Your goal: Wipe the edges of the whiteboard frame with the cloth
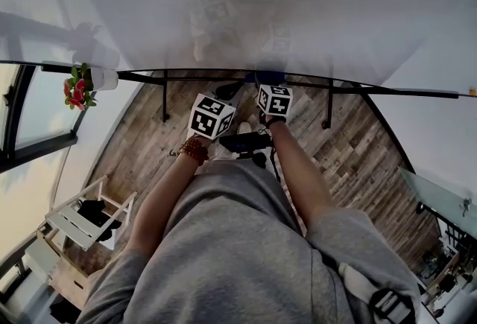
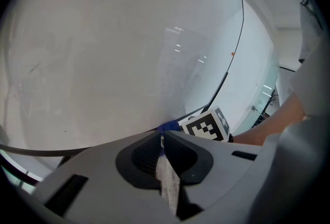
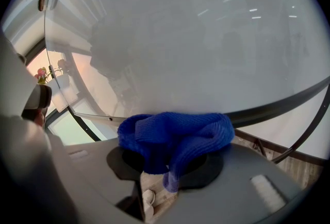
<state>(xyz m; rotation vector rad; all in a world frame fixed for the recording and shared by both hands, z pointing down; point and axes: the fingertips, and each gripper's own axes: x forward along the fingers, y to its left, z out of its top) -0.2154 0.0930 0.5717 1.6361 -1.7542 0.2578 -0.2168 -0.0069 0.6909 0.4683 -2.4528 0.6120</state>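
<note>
The whiteboard [image 1: 246, 2] fills the upper head view, and its dark bottom frame edge [image 1: 387, 89] runs across below it. A blue knitted cloth [image 3: 175, 135] is bunched in my right gripper [image 3: 167, 169], which is shut on it and holds it against the lower frame edge [image 3: 281, 105]. In the head view the cloth [image 1: 270, 77] sits on the frame just ahead of the right gripper [image 1: 272, 89]. My left gripper [image 1: 223, 97] hovers close on its left, jaws shut [image 2: 161, 139] with nothing between them. From there the cloth [image 2: 169, 126] peeks out at the board's foot.
A potted plant with red flowers [image 1: 79, 89] hangs at the board's left end. The stand's legs [image 1: 165, 99] rest on a wooden floor [image 1: 358, 159]. A white folding chair [image 1: 78, 222] stands at the lower left. Glass panels [image 1: 440, 199] are on the right.
</note>
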